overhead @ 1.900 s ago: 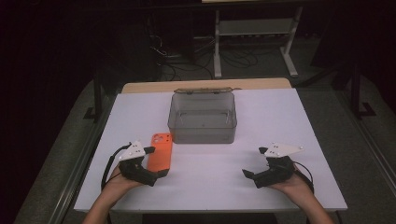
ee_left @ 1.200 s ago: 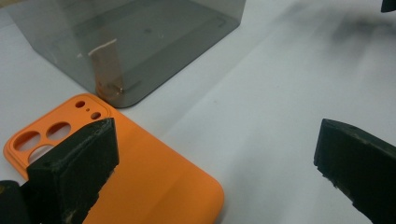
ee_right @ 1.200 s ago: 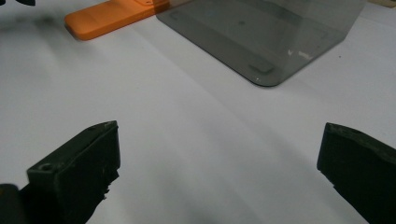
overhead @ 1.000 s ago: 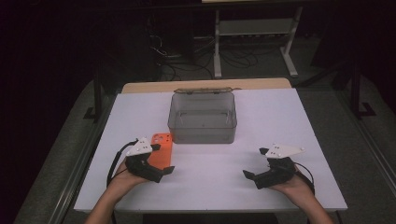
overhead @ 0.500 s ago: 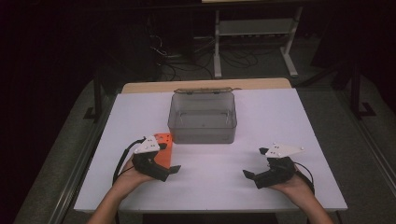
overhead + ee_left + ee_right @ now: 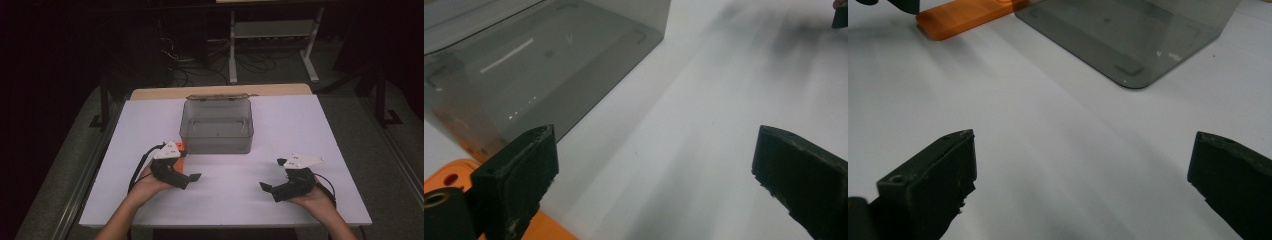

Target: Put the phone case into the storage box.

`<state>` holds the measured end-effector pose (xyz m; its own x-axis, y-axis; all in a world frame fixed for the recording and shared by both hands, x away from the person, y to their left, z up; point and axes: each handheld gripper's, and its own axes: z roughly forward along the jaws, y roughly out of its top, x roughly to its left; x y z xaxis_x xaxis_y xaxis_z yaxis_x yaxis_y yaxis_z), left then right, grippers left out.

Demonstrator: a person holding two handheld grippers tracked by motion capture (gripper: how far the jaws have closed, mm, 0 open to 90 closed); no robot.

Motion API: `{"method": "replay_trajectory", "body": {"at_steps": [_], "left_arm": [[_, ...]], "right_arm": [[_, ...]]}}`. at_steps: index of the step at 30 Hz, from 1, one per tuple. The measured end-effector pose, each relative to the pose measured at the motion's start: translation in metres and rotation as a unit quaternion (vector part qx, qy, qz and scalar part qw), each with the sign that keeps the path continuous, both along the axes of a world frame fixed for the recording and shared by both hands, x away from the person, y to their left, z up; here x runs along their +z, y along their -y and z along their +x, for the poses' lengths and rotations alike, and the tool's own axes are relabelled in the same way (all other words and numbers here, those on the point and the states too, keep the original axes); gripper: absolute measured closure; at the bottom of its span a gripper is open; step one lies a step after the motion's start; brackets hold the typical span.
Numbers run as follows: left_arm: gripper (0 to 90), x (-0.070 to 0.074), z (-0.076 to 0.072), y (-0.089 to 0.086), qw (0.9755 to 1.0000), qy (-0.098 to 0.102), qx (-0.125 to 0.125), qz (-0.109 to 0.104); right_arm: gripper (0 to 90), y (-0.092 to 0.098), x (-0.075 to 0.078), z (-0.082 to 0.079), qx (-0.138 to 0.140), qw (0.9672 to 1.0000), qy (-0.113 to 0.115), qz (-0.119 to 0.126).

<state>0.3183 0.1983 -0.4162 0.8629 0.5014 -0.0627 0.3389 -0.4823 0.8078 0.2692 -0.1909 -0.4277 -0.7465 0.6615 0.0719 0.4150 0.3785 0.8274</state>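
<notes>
A person seated at the near edge of a white table [image 6: 300, 125] holds a two-jaw gripper in each hand, forearms entering from the bottom of the high view. The left gripper [image 6: 192, 176], at lower left of centre in that frame, has its jaws spread wide with nothing between them; they have just been closing slightly, and in the left gripper view bare tabletop lies between the two black jaws. The orange block [image 6: 179, 147] lies flat on the table, mostly hidden under that gripper in the high view, where a sliver of it peeks out just beside the lower left corner of the smoky clear plastic box [image 6: 216, 126] at the frame's centre. In the left gripper view the block [image 6: 454, 175] sits at the lower left corner, behind the left-hand jaw and beside the box's wall [image 6: 549, 65]. The right gripper [image 6: 265, 187], at lower right of the high view, rests low over the table with its jaws wide apart and holding nothing; its own view shows the block [image 6: 968, 15] along the top edge, left of centre, against the box [image 6: 1128, 30].
</notes>
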Motion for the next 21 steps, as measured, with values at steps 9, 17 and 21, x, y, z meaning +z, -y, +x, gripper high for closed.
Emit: {"method": "replay_trajectory", "body": {"at_steps": [9,17,21], "left_arm": [[24.6,-0.0065,0.0061,0.0051,1.0,0.001,0.005,0.005],[43.1,-0.0076,0.0079,0.0019,0.9996,-0.014,0.019,0.012],[54.9,-0.0097,0.0091,0.0024,0.9993,-0.023,0.018,0.023]], "right_arm": [[0.0,-0.0012,-0.0007,0.0,0.001,1.0,-0.002,-0.001],[0.0,-0.0005,-0.0004,-0.0003,0.001,1.0,0.0,0.0],[0.0,-0.0005,-0.0004,-0.0001,0.002,1.0,0.0,0.0]]}}
